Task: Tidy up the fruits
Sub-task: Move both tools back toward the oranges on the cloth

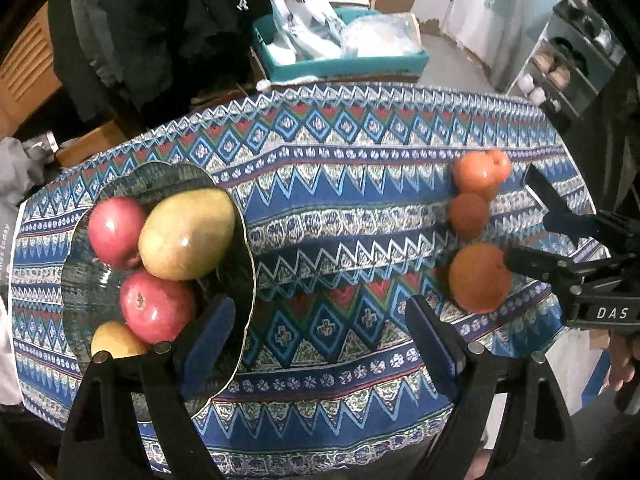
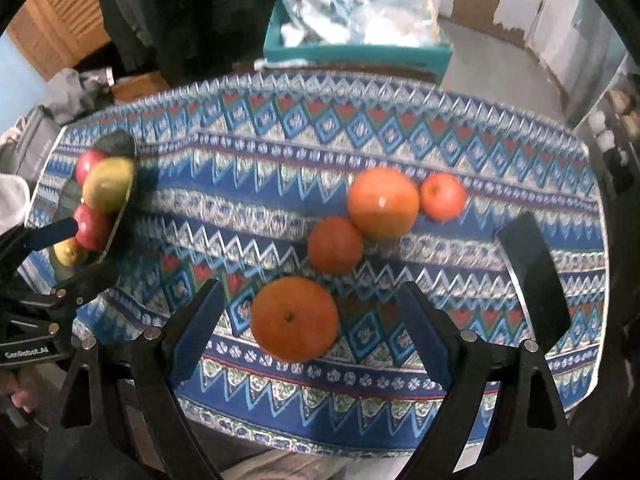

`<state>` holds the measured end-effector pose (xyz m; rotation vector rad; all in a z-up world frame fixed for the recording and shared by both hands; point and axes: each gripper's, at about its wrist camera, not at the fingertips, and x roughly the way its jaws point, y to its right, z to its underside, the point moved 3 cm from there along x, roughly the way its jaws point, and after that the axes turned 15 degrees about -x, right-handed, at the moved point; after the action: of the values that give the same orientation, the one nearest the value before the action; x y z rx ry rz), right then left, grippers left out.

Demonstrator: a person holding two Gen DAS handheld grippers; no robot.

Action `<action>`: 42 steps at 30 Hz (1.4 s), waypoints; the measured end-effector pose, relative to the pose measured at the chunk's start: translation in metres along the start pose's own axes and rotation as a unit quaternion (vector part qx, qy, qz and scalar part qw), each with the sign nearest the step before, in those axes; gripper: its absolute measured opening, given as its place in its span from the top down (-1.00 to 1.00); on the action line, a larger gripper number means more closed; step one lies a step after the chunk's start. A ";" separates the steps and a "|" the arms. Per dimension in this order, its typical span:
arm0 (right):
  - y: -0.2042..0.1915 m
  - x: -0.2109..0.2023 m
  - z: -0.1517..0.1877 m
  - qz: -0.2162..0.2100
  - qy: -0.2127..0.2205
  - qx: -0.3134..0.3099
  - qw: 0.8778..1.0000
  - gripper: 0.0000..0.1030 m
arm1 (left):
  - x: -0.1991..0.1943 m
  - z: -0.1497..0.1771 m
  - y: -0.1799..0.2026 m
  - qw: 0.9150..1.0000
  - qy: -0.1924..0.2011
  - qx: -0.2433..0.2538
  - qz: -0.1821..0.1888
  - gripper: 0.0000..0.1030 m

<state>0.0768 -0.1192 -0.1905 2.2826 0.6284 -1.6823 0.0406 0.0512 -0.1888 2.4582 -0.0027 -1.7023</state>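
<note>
Right wrist: phone [image 2: 534,280] beside oranges [image 2: 383,203]

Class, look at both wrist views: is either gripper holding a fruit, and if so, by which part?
Nothing is held. The left gripper and right gripper both have open, empty jaws; the nearest round orange fruit lies untouched on the patterned tablecloth.

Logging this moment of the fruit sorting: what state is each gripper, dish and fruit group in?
Left gripper: open, empty.
Right gripper: open, empty, above the nearest orange.
Dark glass plate: holds two red apples, a mango, a yellow fruit.
Four orange fruits: loose on the patterned tablecloth.
</note>
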 end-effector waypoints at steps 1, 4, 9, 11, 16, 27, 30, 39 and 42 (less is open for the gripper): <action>0.000 0.004 0.002 -0.002 -0.005 -0.001 1.000 -0.72 | 0.003 0.001 0.000 1.000 -0.003 0.001 -0.003 -0.71; -0.003 0.018 0.008 -0.002 -0.026 -0.005 1.000 -0.72 | 0.013 0.004 -0.003 1.000 -0.013 0.000 -0.007 -0.71; -0.008 0.034 0.015 -0.005 -0.048 -0.018 0.999 -0.72 | 0.024 0.008 -0.005 1.000 -0.025 0.002 -0.014 -0.71; -0.008 0.040 0.017 -0.008 -0.053 -0.020 0.998 -0.72 | 0.029 0.010 -0.006 0.999 -0.030 0.003 -0.022 -0.72; -0.010 0.053 0.020 -0.013 -0.056 -0.027 0.998 -0.71 | 0.034 0.011 -0.008 0.999 -0.037 0.003 -0.025 -0.72; -0.015 0.061 0.020 -0.022 -0.063 -0.052 0.996 -0.33 | 0.033 0.006 -0.002 0.999 -0.034 -0.002 -0.018 -0.71; -0.004 0.055 0.023 -0.017 -0.059 -0.039 0.997 -0.33 | 0.033 0.002 0.005 0.999 -0.034 -0.004 -0.008 -0.71; 0.047 0.031 0.037 0.016 -0.034 0.012 0.999 -0.33 | 0.036 -0.014 0.048 0.999 -0.029 0.014 0.021 -0.72; 0.062 0.024 0.042 0.025 -0.024 0.025 0.999 -0.33 | 0.041 -0.017 0.064 0.999 -0.031 0.023 0.030 -0.71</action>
<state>0.0763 -0.1874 -0.2299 2.2644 0.5200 -1.7438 0.0761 -0.0139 -0.2133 2.4103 -0.1229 -1.7710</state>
